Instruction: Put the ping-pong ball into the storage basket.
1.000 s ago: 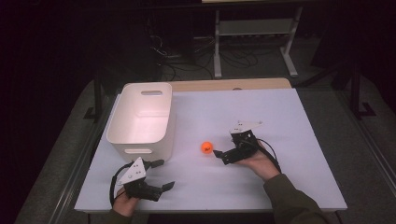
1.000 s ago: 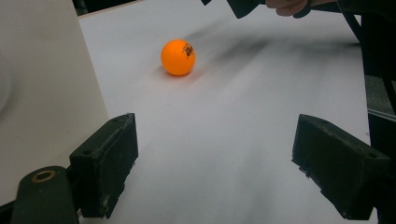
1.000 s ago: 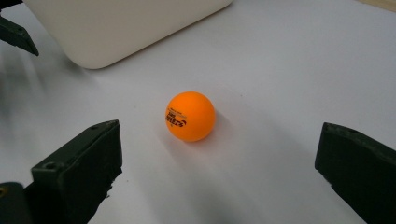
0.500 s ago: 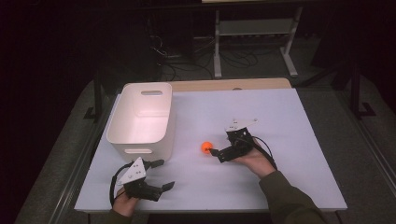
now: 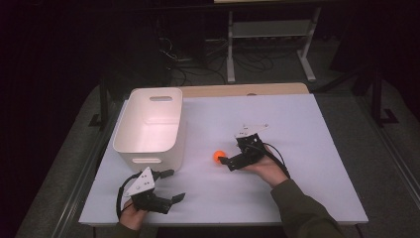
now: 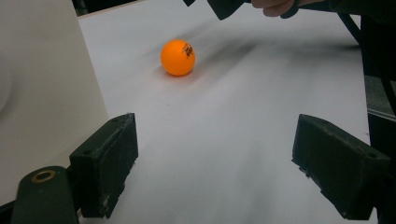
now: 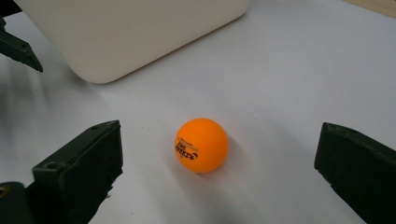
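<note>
- My right tool (image 5: 229, 161) is wide open, and nothing is in it. Its jaws point left at the orange ball (image 5: 218, 156).
- In the right gripper view the ball (image 7: 201, 144) sits on the worktop between my two black jaws. It touches neither one. It has small dark print on its side.
- My right hand (image 5: 265, 167) rests on the white worktop (image 5: 307, 129), right of the middle. A green sleeve (image 5: 302, 210) comes in from the near edge.
- My left tool (image 5: 171, 186) is open too, and holds nothing. It is at the near left of the worktop, with its jaws pointing right.
- In the left gripper view the ball (image 6: 178, 57) is well ahead of my left jaws, out on the bare white top. The other tool (image 6: 224, 7) shows just past the ball, at the top edge.
- The white bin (image 5: 150, 126) stands on the left side of the worktop, just left of the ball. It looks empty inside and has a handle slot in its far wall.
- Its near end is just beyond my left tool.
- Past the far edge of the worktop the floor is dark, with cables (image 5: 198, 62) and a metal stand (image 5: 270, 34).
</note>
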### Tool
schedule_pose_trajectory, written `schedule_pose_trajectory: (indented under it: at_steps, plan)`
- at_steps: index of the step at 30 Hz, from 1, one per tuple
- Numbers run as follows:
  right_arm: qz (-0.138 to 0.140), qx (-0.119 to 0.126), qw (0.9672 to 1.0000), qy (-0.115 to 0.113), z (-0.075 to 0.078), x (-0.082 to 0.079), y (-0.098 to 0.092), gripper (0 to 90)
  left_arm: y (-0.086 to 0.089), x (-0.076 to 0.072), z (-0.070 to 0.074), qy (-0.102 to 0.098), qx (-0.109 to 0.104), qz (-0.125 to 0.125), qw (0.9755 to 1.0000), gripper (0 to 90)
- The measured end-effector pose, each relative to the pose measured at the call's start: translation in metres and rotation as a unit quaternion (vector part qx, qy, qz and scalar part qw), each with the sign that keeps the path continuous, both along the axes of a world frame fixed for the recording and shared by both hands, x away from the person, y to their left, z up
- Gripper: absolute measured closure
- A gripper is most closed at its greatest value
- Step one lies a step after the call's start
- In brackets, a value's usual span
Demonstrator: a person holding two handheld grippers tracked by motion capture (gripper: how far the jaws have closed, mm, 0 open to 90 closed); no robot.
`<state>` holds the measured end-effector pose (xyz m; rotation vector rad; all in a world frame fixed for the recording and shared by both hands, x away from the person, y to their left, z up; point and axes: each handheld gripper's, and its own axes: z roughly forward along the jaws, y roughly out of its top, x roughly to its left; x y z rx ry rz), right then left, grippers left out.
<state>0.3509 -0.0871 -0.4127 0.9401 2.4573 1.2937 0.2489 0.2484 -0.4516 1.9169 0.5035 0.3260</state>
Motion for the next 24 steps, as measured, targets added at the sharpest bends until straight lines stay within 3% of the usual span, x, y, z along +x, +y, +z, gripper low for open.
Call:
schedule_pose_trajectory:
  at_steps: [24]
  plan:
    - [0.007, 0.002, 0.9999, -0.008, 0.005, 0.008, 0.018, 0.7, 0.000, 0.000, 0.000, -0.002, 0.002, 0.000, 1.0000, 14.2]
